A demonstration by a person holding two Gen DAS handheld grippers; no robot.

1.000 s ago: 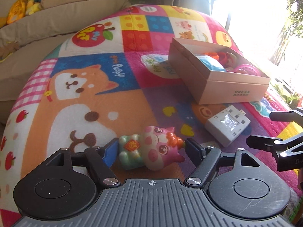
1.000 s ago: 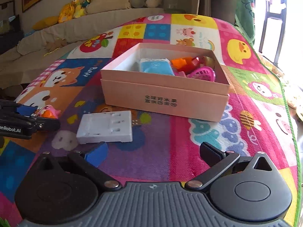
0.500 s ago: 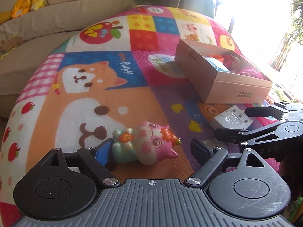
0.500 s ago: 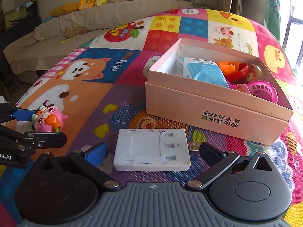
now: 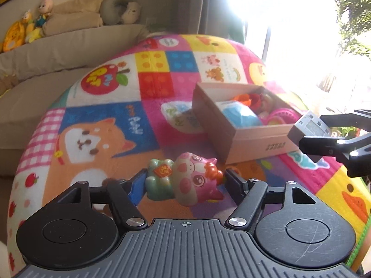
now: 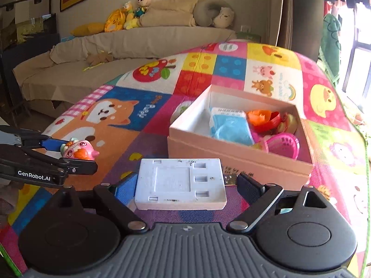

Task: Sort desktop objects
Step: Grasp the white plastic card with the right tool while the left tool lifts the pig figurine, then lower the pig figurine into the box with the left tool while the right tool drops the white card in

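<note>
My left gripper (image 5: 184,180) is shut on a pink and green pig toy (image 5: 185,179) and holds it above the mat; it also shows in the right wrist view (image 6: 78,149). My right gripper (image 6: 185,185) is shut on a white flat charger (image 6: 180,184) with a USB plug and holds it just in front of the pink cardboard box (image 6: 238,159). In the left wrist view the charger (image 5: 309,131) hangs by the box's near right corner (image 5: 255,139). The box holds a blue packet (image 6: 229,127), orange pieces and a pink basket.
A colourful patchwork play mat (image 6: 129,113) covers the surface. A beige sofa (image 6: 116,51) with plush toys and cushions stands behind it. Bright window light glares at the right of the left wrist view.
Both grippers have closed on their objects and lifted them: the left on the pig toy, the right on the white charger. Both have moved toward the box.
</note>
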